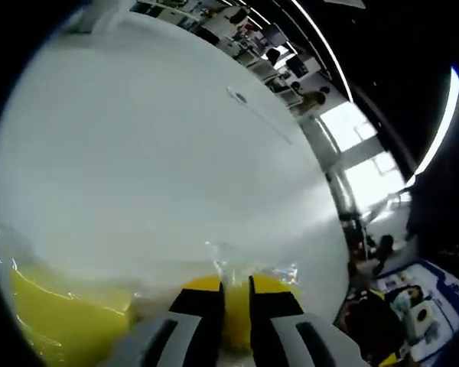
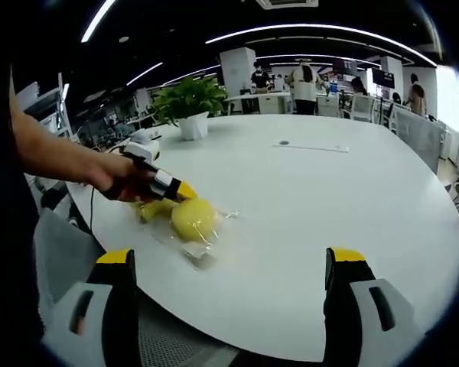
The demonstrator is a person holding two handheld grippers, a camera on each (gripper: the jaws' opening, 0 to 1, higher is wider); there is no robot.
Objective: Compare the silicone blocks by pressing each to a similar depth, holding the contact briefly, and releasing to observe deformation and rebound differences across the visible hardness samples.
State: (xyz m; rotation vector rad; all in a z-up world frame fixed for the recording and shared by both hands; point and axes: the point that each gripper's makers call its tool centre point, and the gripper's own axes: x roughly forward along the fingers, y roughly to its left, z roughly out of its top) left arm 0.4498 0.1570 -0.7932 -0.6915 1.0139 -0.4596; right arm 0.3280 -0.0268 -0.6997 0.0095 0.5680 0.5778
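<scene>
My left gripper (image 1: 236,287) has its yellow-tipped jaws drawn almost together, with only a thin slit between them. Its tips rest against a yellow silicone block (image 1: 237,325) under crinkled clear plastic (image 1: 279,271). A second yellow block (image 1: 53,321) lies at the lower left. In the right gripper view, a hand holds the left gripper (image 2: 185,191) with its tips against a rounded yellow block (image 2: 193,218) on the white table (image 2: 329,191). Another yellow piece (image 2: 154,208) sits just behind that block. My right gripper (image 2: 229,260) hangs wide open near the table's front edge, holding nothing.
A potted plant (image 2: 187,103) stands at the table's far left. A small flat strip (image 2: 314,147) lies further back. A grey chair (image 2: 61,252) is tucked at the near left edge. People and desks (image 2: 302,80) fill the room behind.
</scene>
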